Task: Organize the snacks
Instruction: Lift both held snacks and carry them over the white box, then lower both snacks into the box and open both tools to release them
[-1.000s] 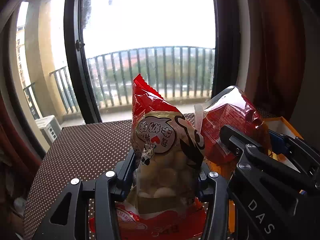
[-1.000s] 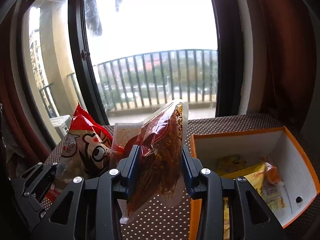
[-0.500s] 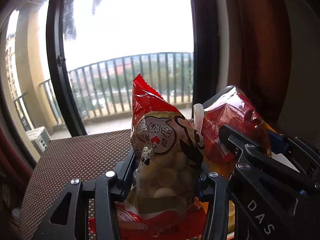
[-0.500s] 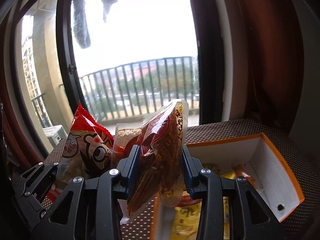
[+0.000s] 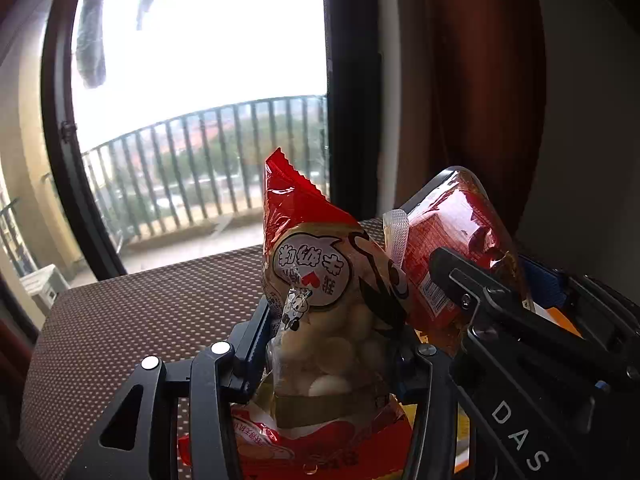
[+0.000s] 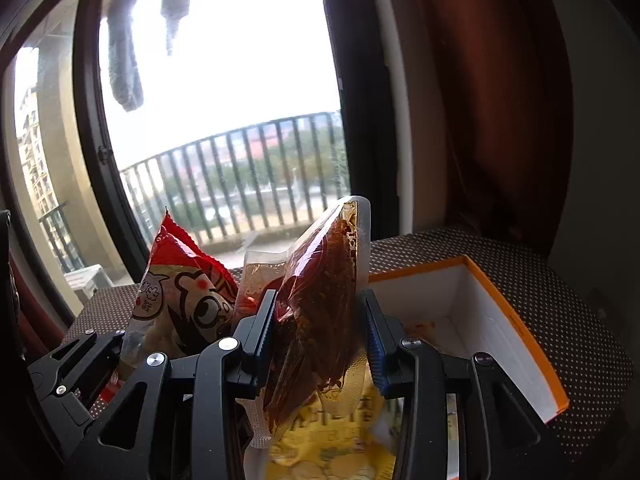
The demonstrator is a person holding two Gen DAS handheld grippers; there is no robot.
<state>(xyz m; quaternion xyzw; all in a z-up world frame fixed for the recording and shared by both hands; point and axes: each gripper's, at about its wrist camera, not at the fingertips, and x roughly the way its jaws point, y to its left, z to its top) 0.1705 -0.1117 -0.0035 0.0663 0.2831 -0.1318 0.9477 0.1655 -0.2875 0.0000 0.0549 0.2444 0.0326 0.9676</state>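
Note:
My left gripper [image 5: 332,332] is shut on a red and clear bag of white round candies [image 5: 320,300] with a cartoon face, held upright above the table. My right gripper [image 6: 320,328] is shut on a clear pouch of dark red spicy strips [image 6: 320,300], held over the orange-rimmed white box [image 6: 500,312]. In the left wrist view the spicy pouch [image 5: 452,240] and the right gripper's frame [image 5: 532,344] sit just to the right. In the right wrist view the candy bag [image 6: 184,296] is close on the left. Yellow snack packets [image 6: 332,440] lie inside the box.
A brown table [image 5: 140,312] with white dots carries the box. Behind it are a dark-framed window [image 5: 200,120] with a balcony railing and a brown curtain [image 6: 500,120] at the right. Cloths hang outside [image 6: 124,60].
Both grippers have moved rightward with their bags still held. The right gripper now hangs over the box interior; the window has slid left in both views.

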